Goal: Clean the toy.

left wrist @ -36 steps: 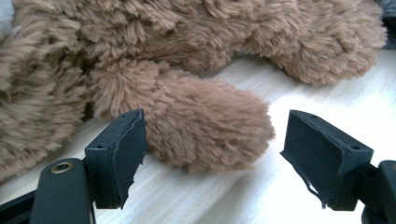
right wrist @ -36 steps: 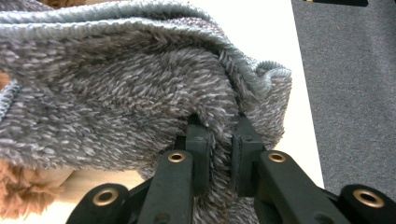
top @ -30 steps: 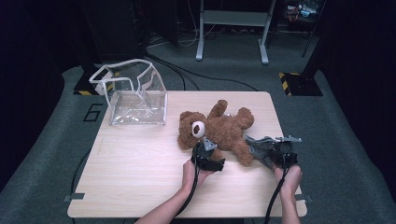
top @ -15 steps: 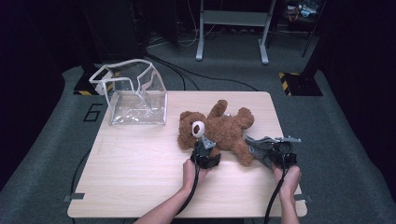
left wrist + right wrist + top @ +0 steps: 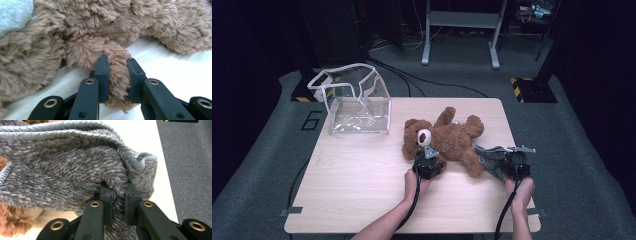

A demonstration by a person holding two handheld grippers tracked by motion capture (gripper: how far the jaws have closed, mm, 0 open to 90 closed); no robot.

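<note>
This looks like a lab or recording studio, not a home. A lone wooden table (image 5: 362, 200) stands on grey carpet (image 5: 272, 165) marked with a taped "6" (image 5: 313, 120) (a station number, perhaps). Beyond it are dark surroundings, loose cables (image 5: 412, 80), a metal stand (image 5: 460, 30) and hazard-striped tape (image 5: 518, 81).

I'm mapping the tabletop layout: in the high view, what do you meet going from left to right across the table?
Clear plastic bag → teddy bear → grey cloth → right gripper.
</note>
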